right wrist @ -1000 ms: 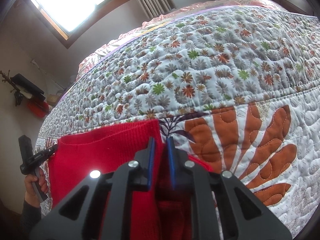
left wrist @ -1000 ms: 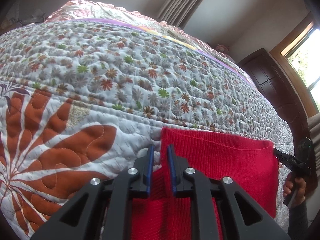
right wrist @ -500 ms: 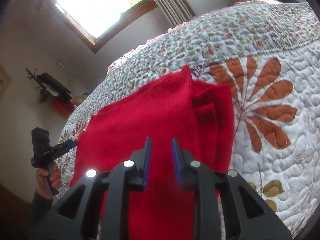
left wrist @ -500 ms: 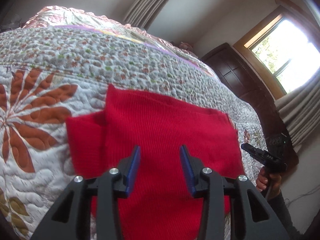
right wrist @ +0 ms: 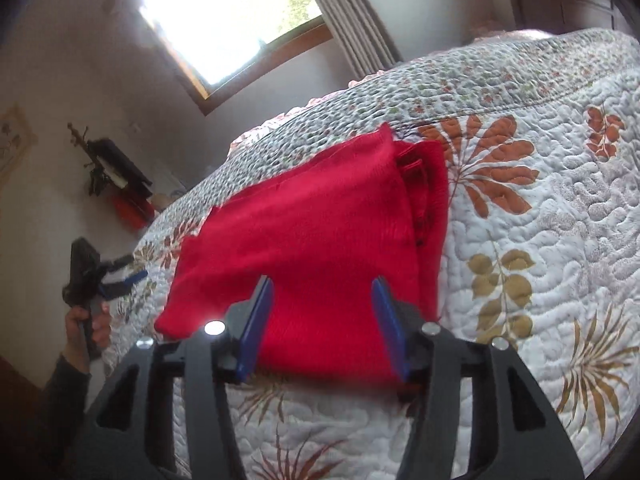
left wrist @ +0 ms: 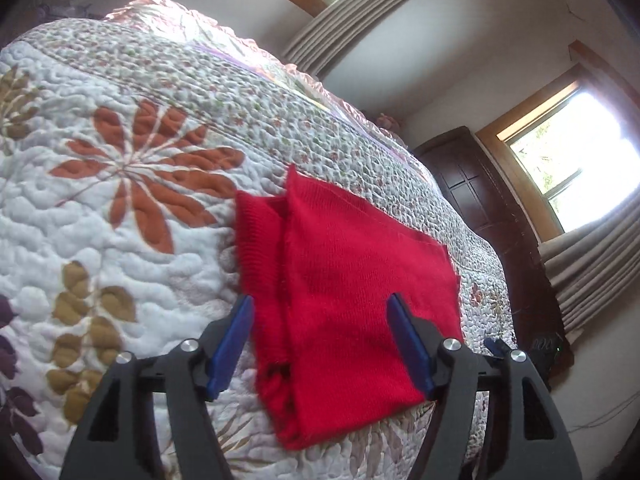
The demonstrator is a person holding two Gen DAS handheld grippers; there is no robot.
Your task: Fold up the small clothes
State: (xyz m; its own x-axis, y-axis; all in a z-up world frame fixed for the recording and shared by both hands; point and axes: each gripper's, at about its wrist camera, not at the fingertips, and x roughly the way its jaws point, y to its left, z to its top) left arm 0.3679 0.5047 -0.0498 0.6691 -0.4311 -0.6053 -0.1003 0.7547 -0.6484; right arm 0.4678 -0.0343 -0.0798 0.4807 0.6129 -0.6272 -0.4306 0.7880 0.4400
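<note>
A bed [left wrist: 120, 208] carries everything here, covered with a white quilt [right wrist: 552, 216] stitched in large rust-orange flowers and tan leaves, with a band of small florals farther out. Directly on it lies a folded red knit garment [left wrist: 360, 280] — flat, just ahead of both pairs of jaws, reaching between them. In the left wrist view its layered edges sit toward the left jaw — in the right wrist view, toward the right jaw.
</note>
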